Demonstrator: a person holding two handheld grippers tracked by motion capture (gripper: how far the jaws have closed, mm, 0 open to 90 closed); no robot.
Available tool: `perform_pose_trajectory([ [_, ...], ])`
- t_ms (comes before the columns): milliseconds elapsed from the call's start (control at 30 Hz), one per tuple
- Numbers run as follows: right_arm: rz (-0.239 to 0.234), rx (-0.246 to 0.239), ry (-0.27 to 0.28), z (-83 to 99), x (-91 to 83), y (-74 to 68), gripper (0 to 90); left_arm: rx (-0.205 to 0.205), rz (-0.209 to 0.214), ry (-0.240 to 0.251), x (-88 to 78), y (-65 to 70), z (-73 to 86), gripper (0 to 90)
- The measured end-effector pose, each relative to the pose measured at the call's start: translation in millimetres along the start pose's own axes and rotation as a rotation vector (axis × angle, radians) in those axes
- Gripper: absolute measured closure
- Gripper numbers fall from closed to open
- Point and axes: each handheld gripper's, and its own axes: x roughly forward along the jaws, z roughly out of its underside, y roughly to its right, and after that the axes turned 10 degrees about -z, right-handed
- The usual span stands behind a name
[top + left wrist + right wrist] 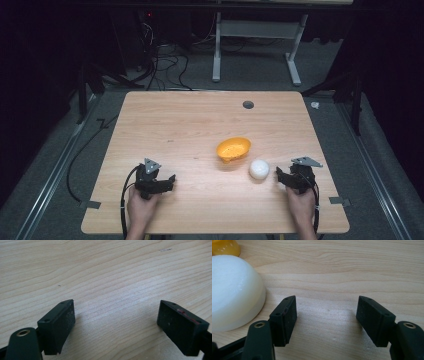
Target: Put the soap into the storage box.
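White, smooth, rigid-looking dome-shaped bowl (259,169), upside down beside the orange plastic bowl (233,148), probably light and slippery; grip across its rim. Right gripper (325,320) and left gripper (116,323) gape, empty.

White ball (234,290) – yellow bowl (224,247) – cut off

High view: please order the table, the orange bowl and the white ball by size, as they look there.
1. table, by far the largest
2. orange bowl
3. white ball, a little smaller than the bowl
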Motion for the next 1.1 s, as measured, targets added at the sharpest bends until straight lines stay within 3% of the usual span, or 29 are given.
perform_pose_trajectory([
  [500,0.0,-0.003,-0.001,0.2,-0.2,-0.4,33.6,0.001,0.0,0.0,0.0,0.1,0.1,15.3],
  [1100,-0.049,-0.035,-0.011,-1.1,1.1,-1.6,30.3,-0.001,-0.001,0.0,-0.5,0.1,0.4,15.5],
])
